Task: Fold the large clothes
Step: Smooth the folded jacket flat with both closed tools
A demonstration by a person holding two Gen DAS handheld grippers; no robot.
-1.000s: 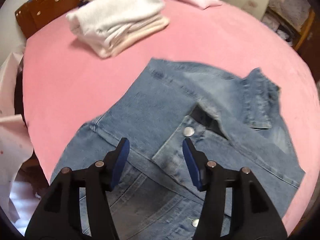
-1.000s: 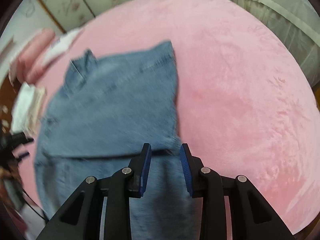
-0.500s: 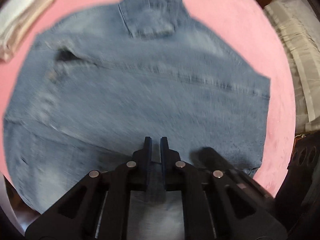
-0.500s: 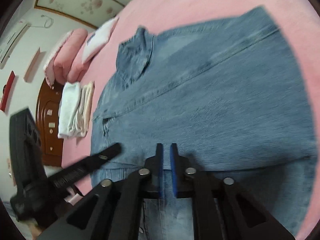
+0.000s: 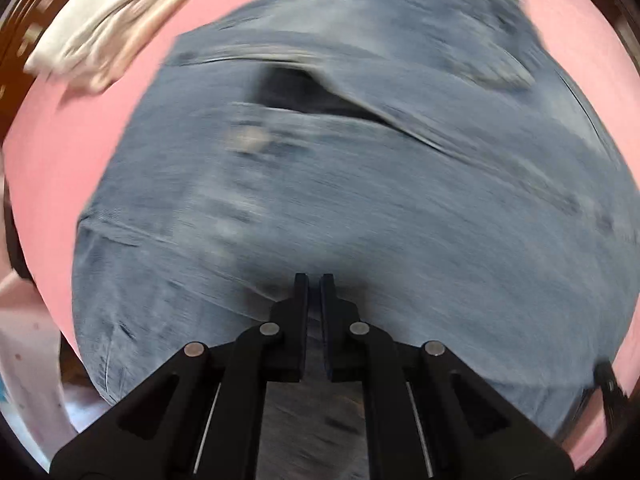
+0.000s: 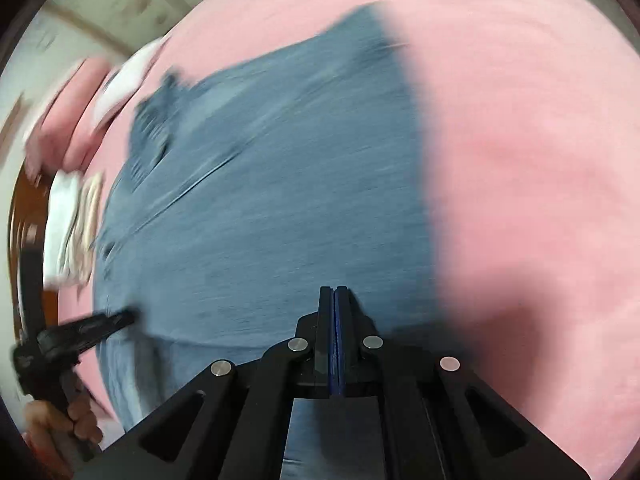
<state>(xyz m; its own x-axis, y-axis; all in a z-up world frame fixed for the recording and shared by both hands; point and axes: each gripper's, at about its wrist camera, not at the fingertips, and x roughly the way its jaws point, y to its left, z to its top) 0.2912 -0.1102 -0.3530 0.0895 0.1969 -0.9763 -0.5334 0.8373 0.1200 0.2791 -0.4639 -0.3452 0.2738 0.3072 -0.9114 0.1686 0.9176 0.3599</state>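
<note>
While blur smears much of the left wrist view, the left gripper (image 5: pixel 314 280) points steeply down at one denim jacket (image 5: pixel 360 184) spread across a pink bed (image 5: pixel 52 160). Its two black fingers (image 5: pixel 301 292) stand almost together, a narrow strip of denim showing in the slit between them, so they are clamped on a fold of the jacket near its lower edge. One dark opening gapes in the jacket's upper half, and one collar (image 5: pixel 472 28) lies at the far end. One stack of folded white and cream cloth (image 5: pixel 112 20) sits on the bed at upper left, apart from the jacket. A dark sliver at the lower right edge cannot be identified.

Seen from the right wrist, the right gripper (image 6: pixel 333 294) has its two fingers (image 6: pixel 325 312) pressed together, blue pads meeting. Denim lies directly under and behind them; whether a layer is pinched between the pads cannot be told. The single jacket (image 6: pixel 272 200) covers the left and middle of the bed (image 6: pixel 520 160), its collar (image 6: pixel 154 120) towards upper left. At lower left, one hand (image 6: pixel 60 420) grips the left gripper (image 6: pixel 128 316), whose tip touches the jacket's edge. Beyond lie the one folded stack (image 6: pixel 74 232) and two pink pillows (image 6: pixel 68 120), blurred.
</note>
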